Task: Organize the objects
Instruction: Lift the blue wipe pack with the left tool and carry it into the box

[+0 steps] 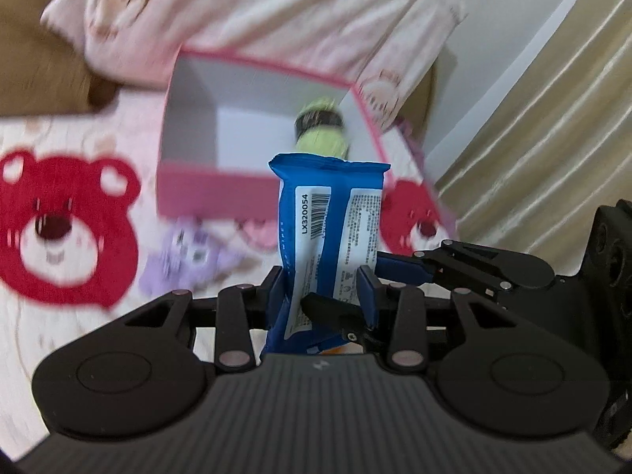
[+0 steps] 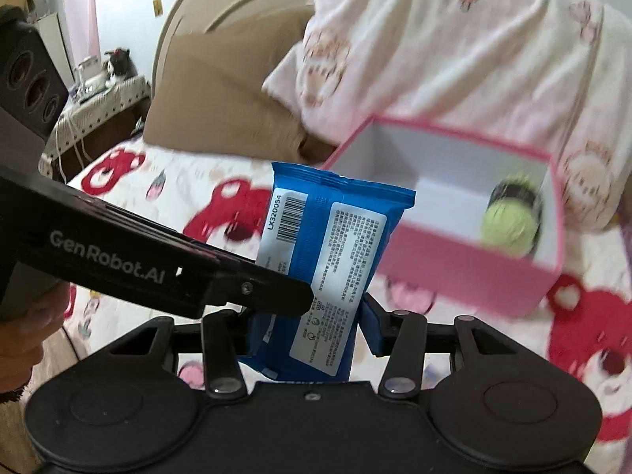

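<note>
Though pinched low down from both sides, could still slip: glossy film, soft and pillowy inside, easy to squash and slide between hard pads. At far left, bear-print sheet, soft rumpled cloth, no firm footing for anything set down. Next, pink box, stiff card, square, open-topped, white inside, resting on that sheet just beyond the blue wipes pack; liable to skid or tip if clipped on its near wall. Inside, toward its right side, a rounded green-and-black item, too blurred to name; could be knocked, or block a flat landing. In the centre, left gripper clamped on the pack's lower half, pack upright in the air, crimped seal on top. From the right, right gripper clamped on the same pack; likely to twist or tear the wrapper if pulled unevenly.
</note>
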{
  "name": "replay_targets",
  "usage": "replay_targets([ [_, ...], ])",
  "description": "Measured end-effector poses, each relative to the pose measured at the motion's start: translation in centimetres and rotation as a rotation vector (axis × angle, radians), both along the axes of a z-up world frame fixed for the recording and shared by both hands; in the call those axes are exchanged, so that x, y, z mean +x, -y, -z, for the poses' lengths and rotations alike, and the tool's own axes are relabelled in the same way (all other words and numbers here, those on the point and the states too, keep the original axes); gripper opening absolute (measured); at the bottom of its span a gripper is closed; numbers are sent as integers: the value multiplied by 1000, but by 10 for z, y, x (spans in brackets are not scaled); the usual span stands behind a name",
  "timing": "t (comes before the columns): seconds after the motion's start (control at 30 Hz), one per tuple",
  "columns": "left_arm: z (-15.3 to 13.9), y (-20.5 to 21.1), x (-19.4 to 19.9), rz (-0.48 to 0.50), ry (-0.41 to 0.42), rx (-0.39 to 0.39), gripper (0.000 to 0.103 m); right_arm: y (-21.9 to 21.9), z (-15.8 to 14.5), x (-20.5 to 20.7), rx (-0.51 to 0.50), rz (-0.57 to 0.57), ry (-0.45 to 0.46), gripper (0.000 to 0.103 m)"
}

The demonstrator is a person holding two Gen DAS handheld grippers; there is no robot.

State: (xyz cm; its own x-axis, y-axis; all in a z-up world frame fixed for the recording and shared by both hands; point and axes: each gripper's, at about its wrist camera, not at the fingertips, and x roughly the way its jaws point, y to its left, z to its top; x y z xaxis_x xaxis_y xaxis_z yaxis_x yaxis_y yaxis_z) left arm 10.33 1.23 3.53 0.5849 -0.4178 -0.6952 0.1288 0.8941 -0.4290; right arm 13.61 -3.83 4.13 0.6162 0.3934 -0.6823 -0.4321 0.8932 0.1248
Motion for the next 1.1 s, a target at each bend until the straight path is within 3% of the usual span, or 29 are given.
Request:
replay_targets([
  [0.23,-37,9,56,-15,68,21,38,12,-36,58,-48,-6,48,54],
  [0.4,-34,13,107,-45,71,29,38,28,-32,109,-12,31,6,54],
  [0.57,-3,10,158,-111,44,-24,38,40,-7,153,-6,51,38,54],
  [0.73,39,9,199,-152,-23,-57,37,54,35,197,53,96,-73,54],
  [0.9,69,10,224,-147,-88,-30,37,60,69,215,82,108,-122,53],
  [1.1,104,5,253,-170,-177,-100,37,58,93,243,24,149,-194,53],
])
